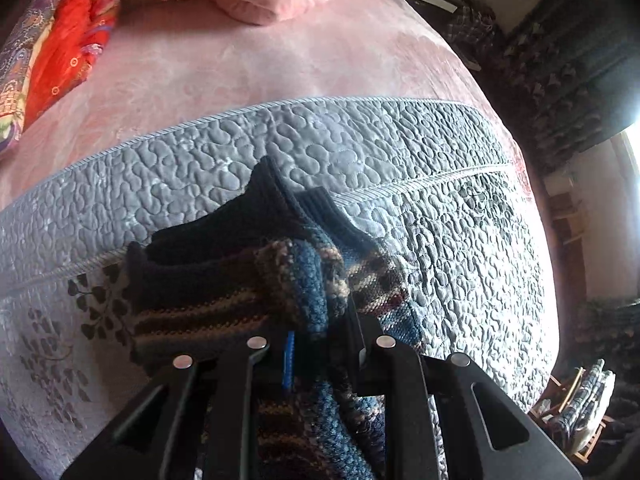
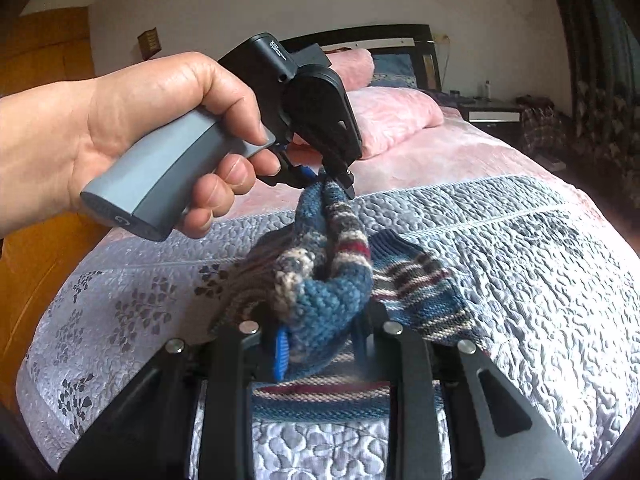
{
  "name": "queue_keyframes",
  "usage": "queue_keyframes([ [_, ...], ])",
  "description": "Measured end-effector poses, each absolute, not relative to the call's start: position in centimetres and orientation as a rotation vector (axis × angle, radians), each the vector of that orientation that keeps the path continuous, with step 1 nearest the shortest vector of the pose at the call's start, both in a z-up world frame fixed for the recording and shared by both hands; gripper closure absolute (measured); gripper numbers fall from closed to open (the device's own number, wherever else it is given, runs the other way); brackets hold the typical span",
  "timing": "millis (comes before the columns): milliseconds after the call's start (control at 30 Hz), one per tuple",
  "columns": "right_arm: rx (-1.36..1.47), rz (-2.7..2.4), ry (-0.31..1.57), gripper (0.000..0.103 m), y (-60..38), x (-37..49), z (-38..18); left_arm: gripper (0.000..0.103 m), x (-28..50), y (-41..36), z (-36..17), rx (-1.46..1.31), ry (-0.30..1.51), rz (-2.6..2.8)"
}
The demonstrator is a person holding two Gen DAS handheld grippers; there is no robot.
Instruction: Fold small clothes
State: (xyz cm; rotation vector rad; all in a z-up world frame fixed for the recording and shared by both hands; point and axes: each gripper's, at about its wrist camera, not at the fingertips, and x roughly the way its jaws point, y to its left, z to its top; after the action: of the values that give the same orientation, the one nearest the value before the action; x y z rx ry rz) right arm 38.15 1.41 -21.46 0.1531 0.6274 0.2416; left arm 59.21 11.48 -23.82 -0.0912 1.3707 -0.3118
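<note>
A small striped knit sweater [image 2: 416, 280], blue with brown, cream and maroon bands, is bunched up over the grey quilted bedspread [image 2: 520, 264]. My right gripper [image 2: 320, 340] is shut on a thick blue fold of it at the bottom of the right wrist view. My left gripper [image 2: 340, 180], held by a hand [image 2: 132, 128], pinches the upper edge of the same sweater and lifts it. In the left wrist view my left gripper [image 1: 320, 344] is shut on the sweater [image 1: 240, 280], whose dark ribbed cuffs stick forward.
The grey bedspread [image 1: 360, 148] covers the foot of a bed with a pink blanket [image 1: 240, 64]. Pink pillows [image 2: 392, 116] lie by the dark headboard. A red patterned quilt [image 1: 68, 48] lies at the left. A nightstand [image 2: 496, 114] and dark curtains stand to the right.
</note>
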Motion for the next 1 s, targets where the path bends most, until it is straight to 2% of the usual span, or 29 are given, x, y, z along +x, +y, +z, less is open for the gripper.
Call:
queue_keyframes([
  [1000, 0.273, 0.185, 0.780, 0.083, -6.7, 39.7, -29.4, 0.084, 58.6, 2.4, -30.6, 0.049, 1.266, -0.238],
])
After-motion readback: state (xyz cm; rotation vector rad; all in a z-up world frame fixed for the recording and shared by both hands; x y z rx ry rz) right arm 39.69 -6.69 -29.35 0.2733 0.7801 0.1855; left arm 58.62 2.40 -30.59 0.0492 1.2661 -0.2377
